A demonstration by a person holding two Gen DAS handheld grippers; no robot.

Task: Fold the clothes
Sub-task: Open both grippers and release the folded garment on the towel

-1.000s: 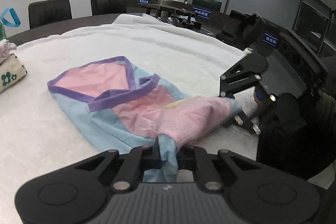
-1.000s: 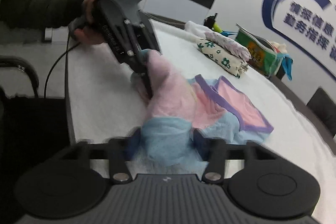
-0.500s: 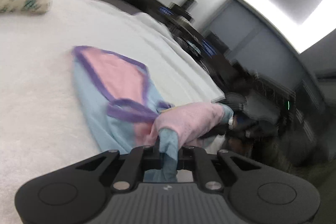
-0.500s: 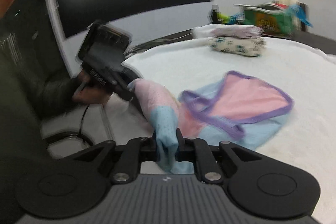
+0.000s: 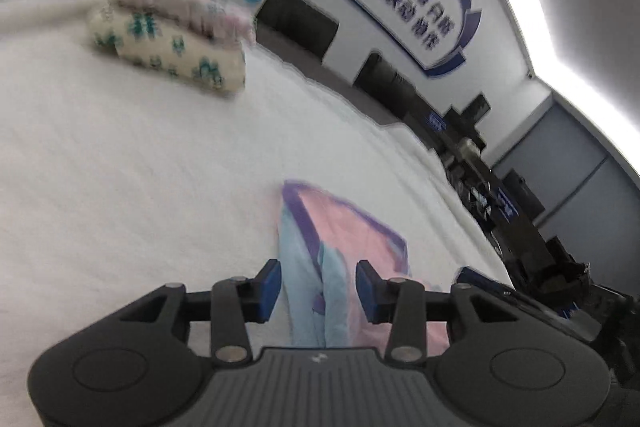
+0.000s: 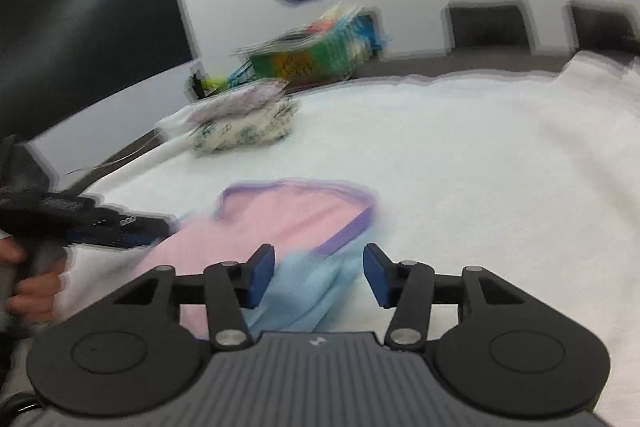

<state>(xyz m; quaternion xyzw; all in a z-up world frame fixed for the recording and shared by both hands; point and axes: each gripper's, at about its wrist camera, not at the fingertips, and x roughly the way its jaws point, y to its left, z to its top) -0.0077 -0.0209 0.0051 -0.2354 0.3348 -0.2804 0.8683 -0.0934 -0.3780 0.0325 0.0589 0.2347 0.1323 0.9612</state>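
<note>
Both grippers, left [image 5: 318, 285] and right [image 6: 319, 275], are standing part-open, jaws having just been opening, the garment [image 6: 280, 223] lying loose between the pads at the bench's [image 6: 460, 167] near edge. Light, limp mesh; the purple hem looks the firmest hold. Folded clothes [image 6: 244, 125] are sitting well apart, obstructing nothing.

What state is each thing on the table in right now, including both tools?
Garment: folded over, lying flat on the white cover, released.
Left tool: open, jaws just opened, cloth between the pads but not pinched.
Right tool: open, jaws just opened, blue edge between the pads, not pinched.
Folded pile: stacked, at the far side.
Green bag: upright, stuffed full.
</note>
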